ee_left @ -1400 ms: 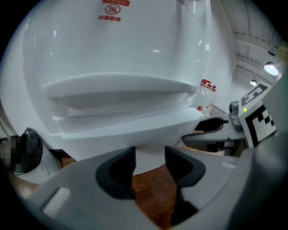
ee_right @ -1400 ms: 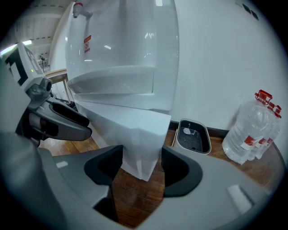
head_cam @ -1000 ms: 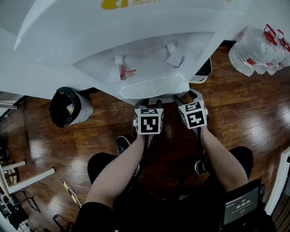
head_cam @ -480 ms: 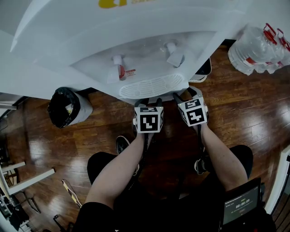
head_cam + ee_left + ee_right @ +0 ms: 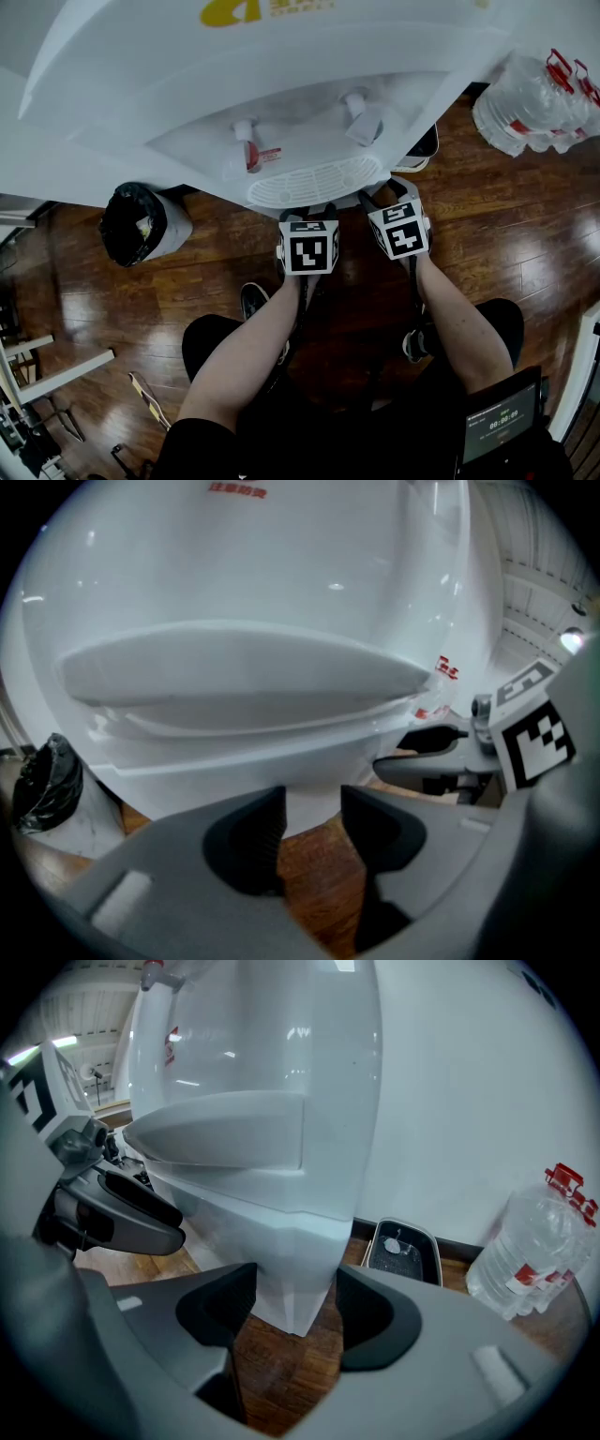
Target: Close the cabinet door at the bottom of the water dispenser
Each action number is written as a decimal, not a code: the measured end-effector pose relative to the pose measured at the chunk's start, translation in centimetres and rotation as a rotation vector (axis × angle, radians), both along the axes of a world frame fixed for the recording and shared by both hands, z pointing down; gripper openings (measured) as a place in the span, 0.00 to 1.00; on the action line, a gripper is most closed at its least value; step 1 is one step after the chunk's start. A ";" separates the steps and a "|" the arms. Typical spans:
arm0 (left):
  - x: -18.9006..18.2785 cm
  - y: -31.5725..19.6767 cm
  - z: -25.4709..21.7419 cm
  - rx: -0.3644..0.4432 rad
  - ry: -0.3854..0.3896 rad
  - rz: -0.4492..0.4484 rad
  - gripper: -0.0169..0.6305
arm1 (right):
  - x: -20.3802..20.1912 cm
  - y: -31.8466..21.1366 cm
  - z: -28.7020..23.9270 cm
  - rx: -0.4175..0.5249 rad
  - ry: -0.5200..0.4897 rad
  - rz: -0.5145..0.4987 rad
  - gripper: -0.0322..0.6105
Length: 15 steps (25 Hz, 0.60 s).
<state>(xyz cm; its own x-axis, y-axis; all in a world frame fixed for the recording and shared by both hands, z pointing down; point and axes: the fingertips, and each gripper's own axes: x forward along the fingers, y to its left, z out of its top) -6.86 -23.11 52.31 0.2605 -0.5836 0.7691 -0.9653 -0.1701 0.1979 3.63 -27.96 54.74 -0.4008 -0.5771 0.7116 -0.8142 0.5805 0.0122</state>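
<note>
The white water dispenser [image 5: 281,103] fills the top of the head view, with two taps over its slotted drip tray [image 5: 314,180]. Its lower cabinet front is hidden under that ledge there. In the left gripper view the lower white body [image 5: 309,803] stands just beyond the jaws. In the right gripper view its corner [image 5: 291,1269] shows. I cannot tell how the door stands. My left gripper [image 5: 314,210] [image 5: 312,803] is open with nothing between its pads. My right gripper [image 5: 386,197] [image 5: 295,1297] is beside it, also open with nothing in it. Both point down at the dispenser's base.
A bin with a black bag [image 5: 141,223] stands left of the dispenser. A pack of water bottles [image 5: 539,103] [image 5: 534,1251] and a dark tray [image 5: 422,145] [image 5: 403,1249] lie to the right by the wall. The person's legs and shoes are on the wooden floor [image 5: 487,225].
</note>
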 end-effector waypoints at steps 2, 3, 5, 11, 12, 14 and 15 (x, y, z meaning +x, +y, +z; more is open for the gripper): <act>0.1 -0.1 0.0 0.002 0.000 -0.001 0.33 | 0.2 -0.2 0.2 0.001 0.008 -0.001 0.47; 0.1 -0.1 0.0 0.003 -0.001 -0.001 0.34 | 0.2 -0.2 0.2 0.002 0.009 0.000 0.47; 0.2 -0.1 0.1 0.004 -0.003 -0.001 0.34 | 0.1 -0.3 0.1 0.007 0.006 0.001 0.47; 0.1 -0.4 0.1 0.007 -0.007 0.000 0.33 | 0.1 -0.8 0.0 0.019 0.016 -0.001 0.47; 0.1 -0.4 0.1 0.006 -0.007 0.000 0.33 | 0.2 -0.8 0.1 0.019 0.018 -0.002 0.47; 0.1 -0.3 0.1 -0.001 -0.008 0.001 0.33 | 0.2 -0.8 0.2 0.015 0.015 -0.005 0.47; 0.1 -0.3 0.2 -0.006 -0.008 0.002 0.33 | 0.2 -0.7 0.2 0.012 0.013 -0.005 0.47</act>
